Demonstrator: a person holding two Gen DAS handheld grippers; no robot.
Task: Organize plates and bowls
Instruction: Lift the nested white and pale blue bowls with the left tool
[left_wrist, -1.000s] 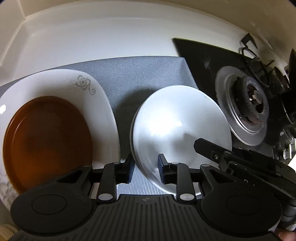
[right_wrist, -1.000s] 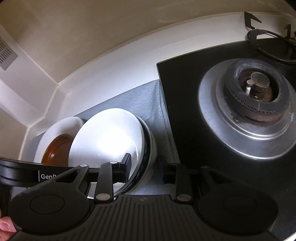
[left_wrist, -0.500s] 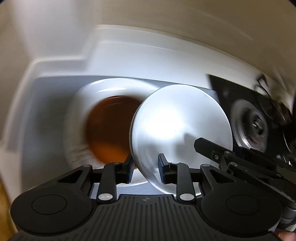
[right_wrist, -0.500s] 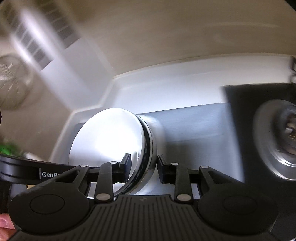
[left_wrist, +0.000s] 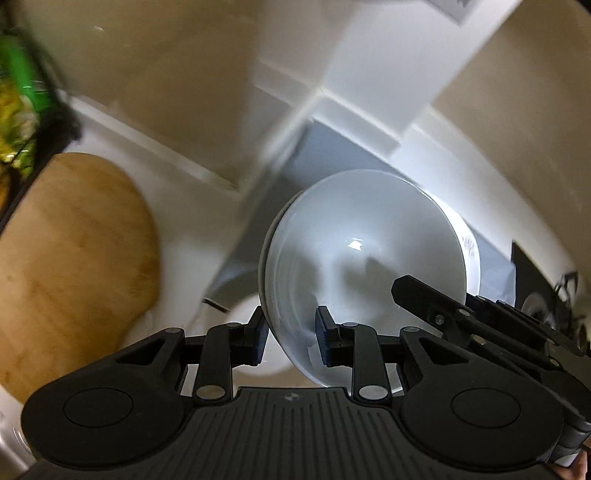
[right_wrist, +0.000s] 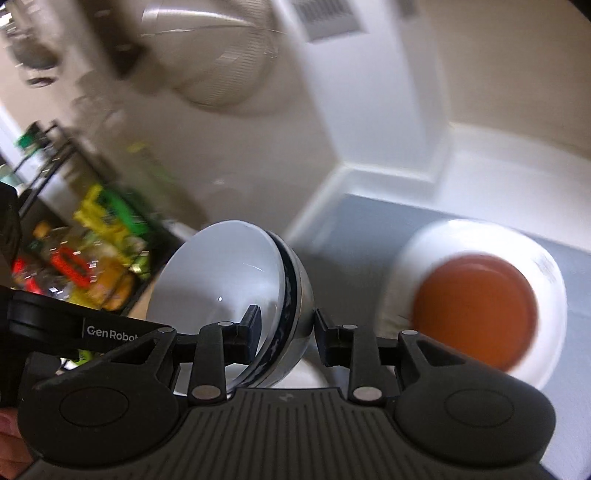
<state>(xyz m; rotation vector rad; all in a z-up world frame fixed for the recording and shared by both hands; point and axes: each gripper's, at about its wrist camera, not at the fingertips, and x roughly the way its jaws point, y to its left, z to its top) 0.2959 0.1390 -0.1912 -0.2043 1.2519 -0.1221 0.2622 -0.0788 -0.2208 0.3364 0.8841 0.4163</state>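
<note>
A white bowl (left_wrist: 362, 251) with a dark band on its outside is held in the air by both grippers. My left gripper (left_wrist: 290, 341) is shut on its rim from one side. My right gripper (right_wrist: 284, 338) is shut on the rim of the same bowl (right_wrist: 221, 280) from the other side. In the right wrist view a brown plate (right_wrist: 476, 310) lies on a white plate (right_wrist: 550, 280) on a grey mat (right_wrist: 351, 236). In the left wrist view the white plate's edge (left_wrist: 469, 243) shows behind the bowl.
A wooden cutting board (left_wrist: 70, 258) lies to the left on the white counter. A rack with colourful packets (right_wrist: 85, 254) stands at the far left. A metal strainer (right_wrist: 221, 55) hangs on the wall. The black stove (left_wrist: 543, 288) is at the far right.
Both grippers have swung left with the bowl, away from the stove, past the stacked plates. The cutting board and the rack have come into view.
</note>
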